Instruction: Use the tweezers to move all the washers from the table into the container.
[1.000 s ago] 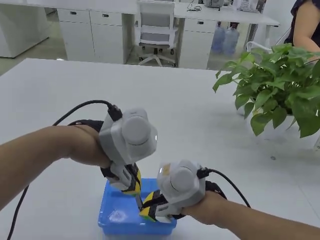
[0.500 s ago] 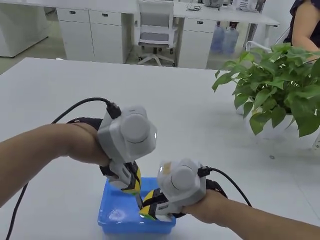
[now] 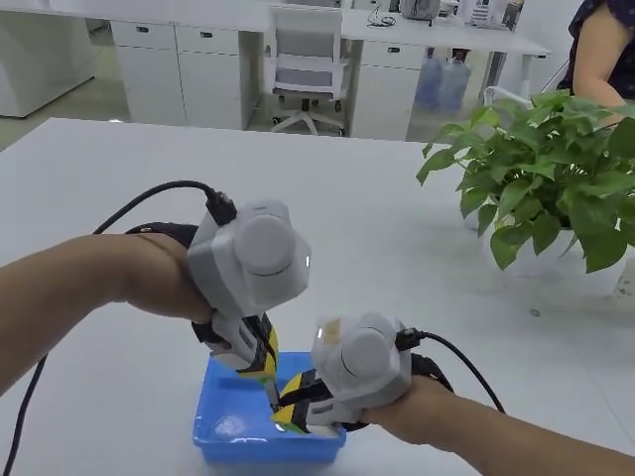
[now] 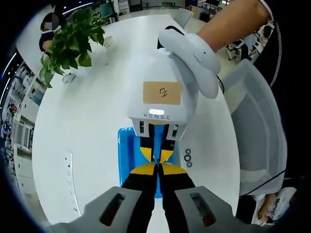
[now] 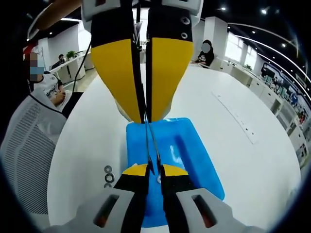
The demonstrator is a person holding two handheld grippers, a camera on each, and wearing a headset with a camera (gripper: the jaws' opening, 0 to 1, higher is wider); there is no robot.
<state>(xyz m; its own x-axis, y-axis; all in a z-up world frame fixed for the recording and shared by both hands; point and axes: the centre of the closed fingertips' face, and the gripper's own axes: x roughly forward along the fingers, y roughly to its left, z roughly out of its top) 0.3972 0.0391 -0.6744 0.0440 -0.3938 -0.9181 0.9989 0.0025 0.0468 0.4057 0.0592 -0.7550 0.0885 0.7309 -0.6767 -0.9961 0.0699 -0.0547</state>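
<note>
On the left, a bare forearm holds the left gripper (image 3: 264,375) pointing straight down over the blue container (image 3: 223,436), which sits at the near edge of the white table (image 3: 119,178). Its yellow-tipped jaws are clamped on the upper part of the tweezers (image 5: 148,141), so the thin metal legs hang down from between them toward the container floor.

Moving right, the right gripper (image 3: 290,415) comes in low from the near right, aimed left at the same spot. In the right gripper view its own jaws are pinched in tight around the lower end of the tweezers. The two legs run really close together and pretty much meet at the tips, so the tweezers are squeezed nearly closed. There's a tiny ring-shaped thing on the blue floor right at the tips. Honestly can't tell if it's gripped or just lying there, it's too small.

A couple of washers (image 5: 108,170) lie on the table just beside the container, on its near side, toward the mesh office chair (image 5: 29,160) behind the person.

Far right there's a leafy potted plant (image 3: 546,188), well apart from everything else.
</note>
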